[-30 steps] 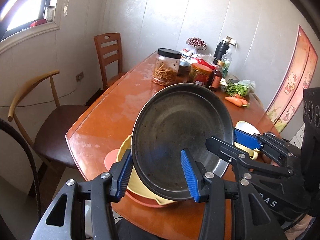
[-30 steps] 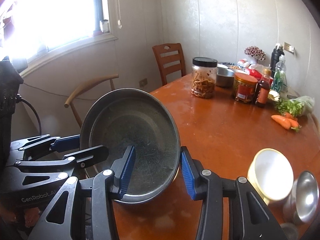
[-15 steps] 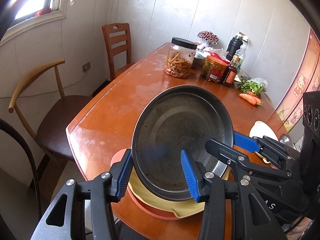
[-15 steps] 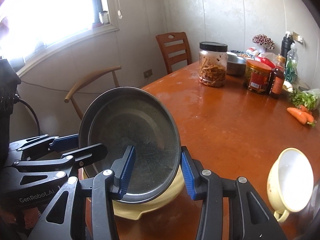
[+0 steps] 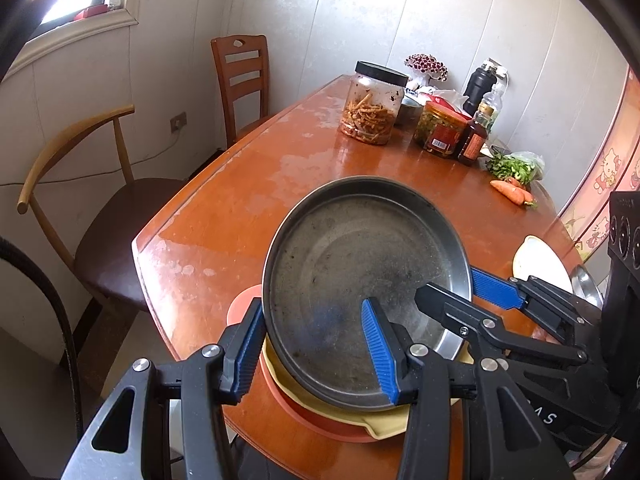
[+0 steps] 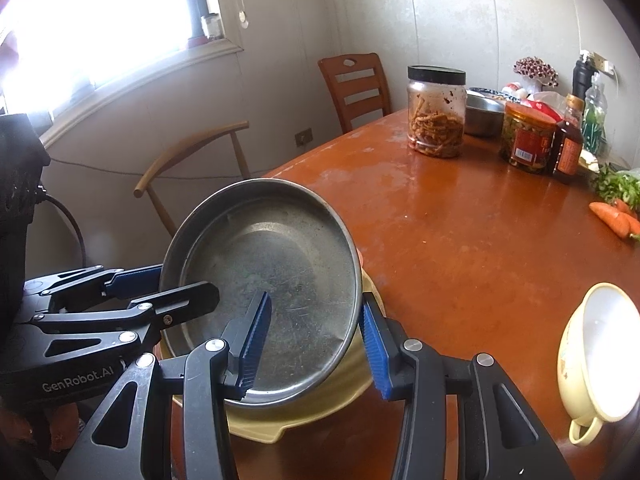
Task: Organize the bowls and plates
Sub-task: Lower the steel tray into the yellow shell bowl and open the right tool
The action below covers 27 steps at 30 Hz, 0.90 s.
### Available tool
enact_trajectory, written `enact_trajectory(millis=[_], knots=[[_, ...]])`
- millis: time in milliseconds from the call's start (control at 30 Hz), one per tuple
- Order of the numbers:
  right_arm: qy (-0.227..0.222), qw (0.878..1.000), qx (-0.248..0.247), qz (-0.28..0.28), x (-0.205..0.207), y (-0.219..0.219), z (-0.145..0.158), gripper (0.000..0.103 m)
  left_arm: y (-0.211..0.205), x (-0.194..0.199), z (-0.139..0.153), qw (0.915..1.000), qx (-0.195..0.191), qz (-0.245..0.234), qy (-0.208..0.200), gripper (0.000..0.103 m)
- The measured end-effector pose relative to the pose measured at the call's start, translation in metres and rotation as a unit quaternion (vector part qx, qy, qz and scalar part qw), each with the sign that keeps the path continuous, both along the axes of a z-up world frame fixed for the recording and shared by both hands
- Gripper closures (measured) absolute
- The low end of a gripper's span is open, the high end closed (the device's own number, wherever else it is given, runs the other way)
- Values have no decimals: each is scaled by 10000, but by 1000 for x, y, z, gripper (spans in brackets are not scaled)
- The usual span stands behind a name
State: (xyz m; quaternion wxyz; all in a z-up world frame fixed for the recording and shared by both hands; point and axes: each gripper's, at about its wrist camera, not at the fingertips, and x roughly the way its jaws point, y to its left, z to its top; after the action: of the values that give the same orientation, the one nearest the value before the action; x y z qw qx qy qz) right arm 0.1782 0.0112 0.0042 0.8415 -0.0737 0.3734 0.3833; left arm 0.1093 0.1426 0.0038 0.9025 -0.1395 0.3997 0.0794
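Observation:
A dull steel plate is held from both sides over a yellow dish that rests on an orange plate at the table's near corner. My left gripper straddles the steel plate's left rim, one blue pad inside and one outside. My right gripper straddles its right rim the same way. The steel plate tilts slightly and sits very low over the yellow dish. A cream bowl with a handle lies on its side at the right.
On the wooden table, at the far end, stand a big jar of snacks, a red-labelled jar, a sauce bottle, greens and carrots. A steel bowl sits at the right edge. Two chairs stand at the left.
Both grippers have lowered the steel plate toward the yellow dish and orange plate at the table's near corner. The grip on the plate is unchanged.

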Motion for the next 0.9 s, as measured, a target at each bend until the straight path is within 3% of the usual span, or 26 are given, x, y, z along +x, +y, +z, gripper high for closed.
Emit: enact_trajectory(millis=[500,900], knots=[[80,9999,136,-16,4,-5,-12,56,-10,2,-4,9998,187,83,29,55],[69,9995,294,-92,4,-11,-9,56,-10,0,-4,9999,85,97,50,55]])
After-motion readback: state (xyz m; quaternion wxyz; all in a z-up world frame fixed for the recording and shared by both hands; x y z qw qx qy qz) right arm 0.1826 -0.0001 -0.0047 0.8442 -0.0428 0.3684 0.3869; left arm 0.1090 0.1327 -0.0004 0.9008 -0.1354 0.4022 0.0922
